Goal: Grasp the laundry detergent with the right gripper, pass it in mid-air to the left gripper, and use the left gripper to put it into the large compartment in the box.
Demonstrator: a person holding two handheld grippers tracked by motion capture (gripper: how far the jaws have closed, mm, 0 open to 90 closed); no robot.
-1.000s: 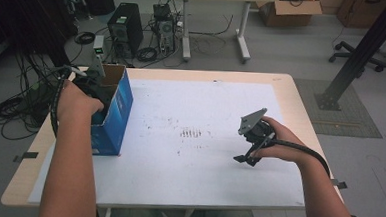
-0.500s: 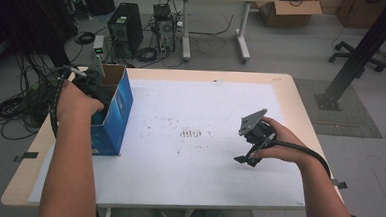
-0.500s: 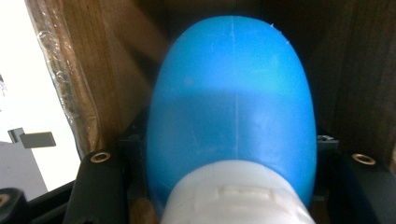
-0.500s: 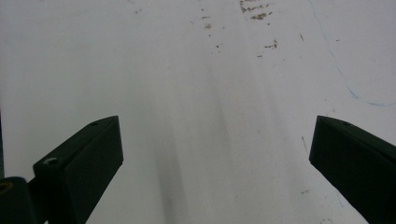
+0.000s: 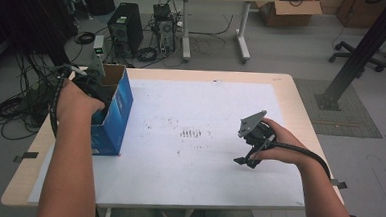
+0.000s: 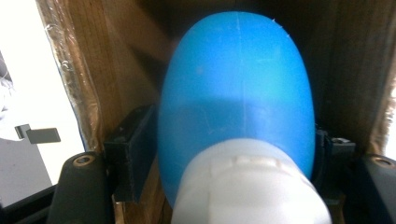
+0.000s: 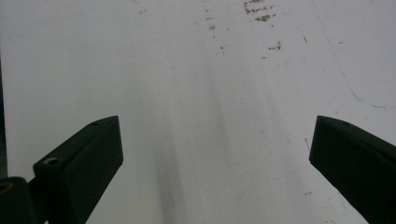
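1. One worktop (image 5: 186,198), covered by a white sheet, carries the scene; a person's two forearms come in from the near edge.
2. One blue cardboard box (image 5: 114,115) stands open-topped at the worktop's left edge, brown inside.
3. One blue bottle with a white cap (image 6: 236,107) sits down inside that box — cap toward the left hand-held gripper (image 5: 93,86), long axis running straight away from it into the box.
4. The left hand-held gripper, reaching into the box, is clamped on the bottle near its cap end, one jaw on either side; it is the nearer of the two by far.
5. The right hand-held gripper (image 5: 249,144) rests well apart on the white sheet — jaws spread wide, holding nothing.
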